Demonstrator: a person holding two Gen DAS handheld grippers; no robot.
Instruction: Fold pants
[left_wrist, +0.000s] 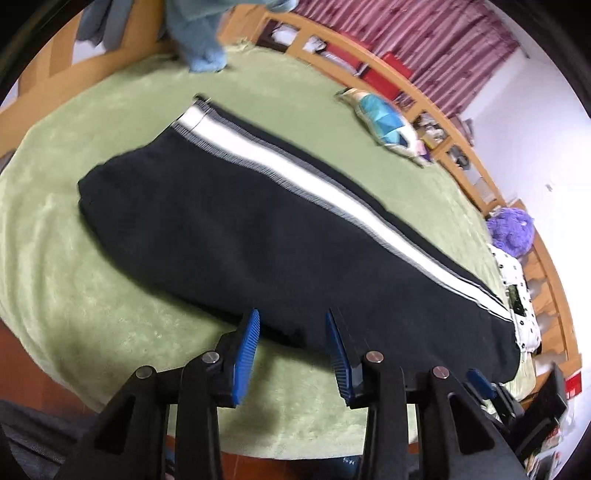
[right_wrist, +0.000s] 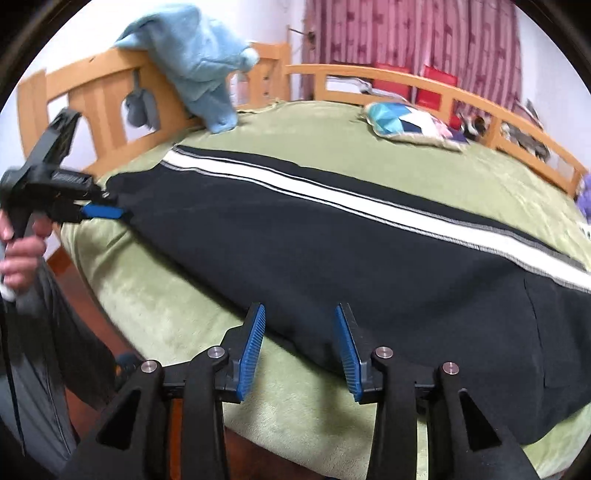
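Observation:
Black pants (left_wrist: 258, 229) with a white side stripe (left_wrist: 295, 173) lie flat and lengthwise on the green blanket; they also show in the right wrist view (right_wrist: 332, 251). My left gripper (left_wrist: 291, 321) is open, its blue fingers at the pants' near edge, holding nothing. It also shows in the right wrist view (right_wrist: 110, 212) at the pants' left end. My right gripper (right_wrist: 299, 317) is open at the near edge of the pants, empty. Its blue finger (left_wrist: 476, 378) shows in the left wrist view at lower right.
A green blanket (right_wrist: 166, 317) covers a bed with a wooden rail (right_wrist: 406, 79). A light blue garment (right_wrist: 199, 62) hangs over the headboard. A colourful pillow (right_wrist: 410, 125) lies at the far side. A purple plush (left_wrist: 511, 230) and a dotted cloth (left_wrist: 517, 295) lie at the right.

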